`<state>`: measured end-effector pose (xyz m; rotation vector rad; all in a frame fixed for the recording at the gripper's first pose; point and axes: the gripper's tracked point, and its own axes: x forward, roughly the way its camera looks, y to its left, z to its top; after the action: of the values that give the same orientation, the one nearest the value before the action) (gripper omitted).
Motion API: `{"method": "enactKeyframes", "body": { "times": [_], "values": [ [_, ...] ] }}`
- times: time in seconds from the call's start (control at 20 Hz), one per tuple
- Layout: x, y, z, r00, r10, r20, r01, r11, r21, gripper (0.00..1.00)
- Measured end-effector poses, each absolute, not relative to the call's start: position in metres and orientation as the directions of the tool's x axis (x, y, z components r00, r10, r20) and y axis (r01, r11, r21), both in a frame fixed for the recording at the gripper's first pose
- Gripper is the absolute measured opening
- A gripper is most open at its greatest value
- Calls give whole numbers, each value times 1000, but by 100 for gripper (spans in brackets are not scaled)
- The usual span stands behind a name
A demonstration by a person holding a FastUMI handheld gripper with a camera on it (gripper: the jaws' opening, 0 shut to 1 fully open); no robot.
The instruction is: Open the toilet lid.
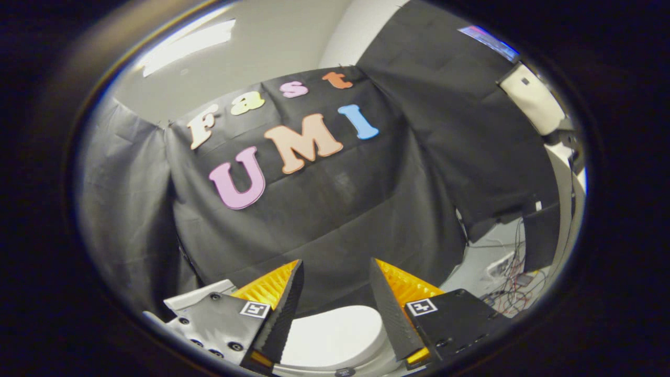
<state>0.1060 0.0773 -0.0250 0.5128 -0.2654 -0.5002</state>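
A white toilet lid (335, 337) lies below and between my two fingers, smooth and rounded; it looks closed, and its rim is cut off at the bottom. My gripper (335, 272) hangs above it, tilted up toward the booth's black cloth wall. The fingers stand apart with nothing between them, and neither finger touches the lid.
Black cloth (335, 209) hangs close behind the toilet. To the right a white floor patch holds loose cables and small electronics (510, 277). A white box-like unit (531, 102) is mounted high on the right. Grey cloth (125, 209) hangs on the left.
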Motion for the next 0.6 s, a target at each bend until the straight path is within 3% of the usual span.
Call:
{"method": "enactKeyframes", "body": {
  "times": [0.35, 0.6],
  "values": [
    [100, 59, -87, 721, -692, -27, 517, 511, 687, 79],
    [119, 88, -119, 759, -649, -51, 451, 468, 760, 79]
  ]
}}
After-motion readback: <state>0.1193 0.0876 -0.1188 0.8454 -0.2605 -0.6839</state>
